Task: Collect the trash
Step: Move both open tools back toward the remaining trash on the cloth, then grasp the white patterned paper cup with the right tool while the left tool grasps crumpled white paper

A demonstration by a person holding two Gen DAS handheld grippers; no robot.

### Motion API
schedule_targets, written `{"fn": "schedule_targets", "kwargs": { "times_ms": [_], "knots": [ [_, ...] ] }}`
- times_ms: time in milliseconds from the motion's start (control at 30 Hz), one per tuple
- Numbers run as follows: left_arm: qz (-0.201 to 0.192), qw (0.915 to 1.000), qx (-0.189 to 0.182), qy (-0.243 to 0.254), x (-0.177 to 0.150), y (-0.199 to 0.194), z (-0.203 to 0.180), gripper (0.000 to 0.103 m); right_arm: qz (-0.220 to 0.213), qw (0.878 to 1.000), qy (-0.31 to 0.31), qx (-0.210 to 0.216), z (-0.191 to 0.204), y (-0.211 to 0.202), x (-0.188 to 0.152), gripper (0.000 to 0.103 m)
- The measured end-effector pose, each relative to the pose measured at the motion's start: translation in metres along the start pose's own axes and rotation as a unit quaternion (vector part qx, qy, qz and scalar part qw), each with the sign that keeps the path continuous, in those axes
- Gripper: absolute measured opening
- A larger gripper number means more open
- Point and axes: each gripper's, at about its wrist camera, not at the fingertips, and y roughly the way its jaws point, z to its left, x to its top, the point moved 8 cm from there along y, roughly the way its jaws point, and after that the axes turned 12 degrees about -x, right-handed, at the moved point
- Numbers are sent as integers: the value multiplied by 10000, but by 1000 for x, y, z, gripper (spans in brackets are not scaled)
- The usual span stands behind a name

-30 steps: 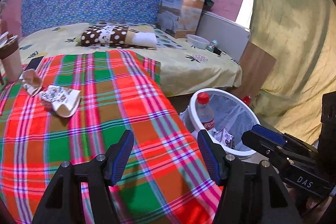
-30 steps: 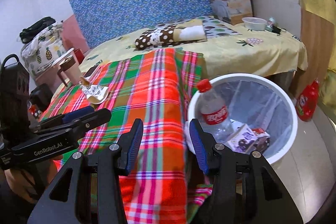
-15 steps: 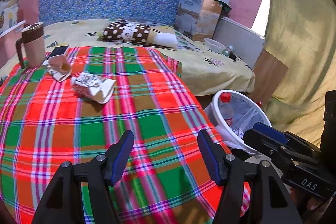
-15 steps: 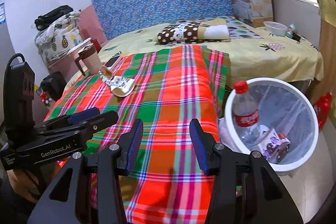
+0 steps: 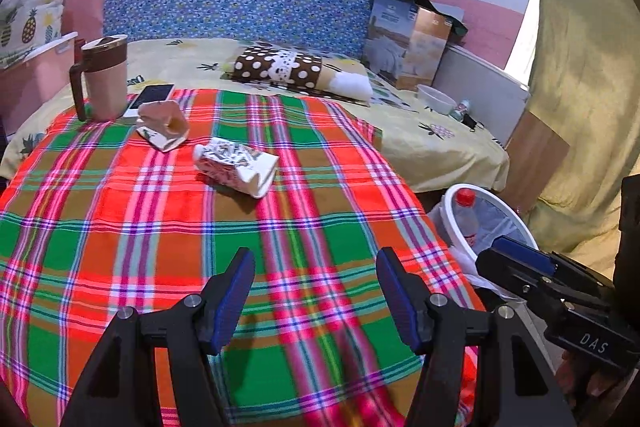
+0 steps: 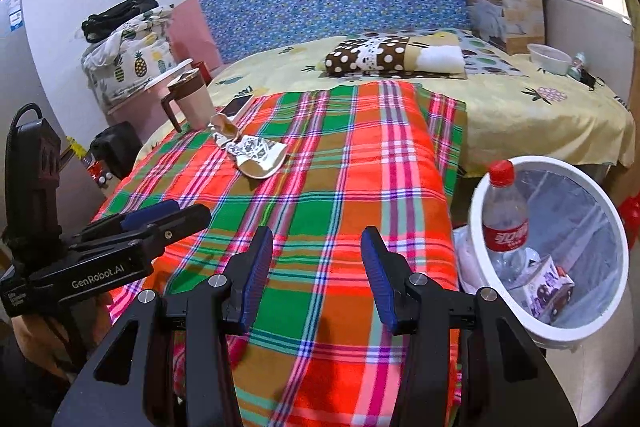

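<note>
Since a second ago you have swung both tools away from the bin toward the bed, so the crumpled trash now sits nearer the middle of the left view. The bed with its red, green and orange plaid blanket fills most of both views. The round white plastic trash bin with a clear liner stands on the floor just beside the bed's right edge; a clear plastic bottle with a red cap and label leans upright inside it, beside a small printed carton. Your left tool hangs above the blanket, blue pads wide apart and empty. Your right tool is likewise spread, holding nothing. On the blanket's far side lie a crushed white patterned carton and, near it, a smaller crumpled pinkish carton, just beside a pink mug with a brown lid.
</note>
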Motion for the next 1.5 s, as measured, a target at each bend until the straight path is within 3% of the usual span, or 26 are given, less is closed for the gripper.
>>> {"fn": "schedule_targets", "kwargs": {
  "times_ms": [867, 1267, 1400, 1433, 1500],
  "knots": [
    [-314, 9951, 863, -375, 56, -20, 119, 63, 112, 9931, -1010, 579, 79, 56, 35, 48],
    [-350, 9923, 1041, -575, 70, -25, 163, 63, 437, 9862, -1497, 553, 108, 110, 40, 48],
    [-307, 9925, 1033, -577, 74, -21, 168, 63, 566, 9842, -1592, 536, 113, 124, 37, 36],
    [-299, 9925, 1035, -579, 75, -20, 168, 63, 572, 9837, -1620, 534, 114, 125, 36, 27],
    [-287, 9928, 1019, -569, 79, -16, 169, 63, 508, 9824, -1699, 589, 118, 122, 35, 26]
  ]
}}
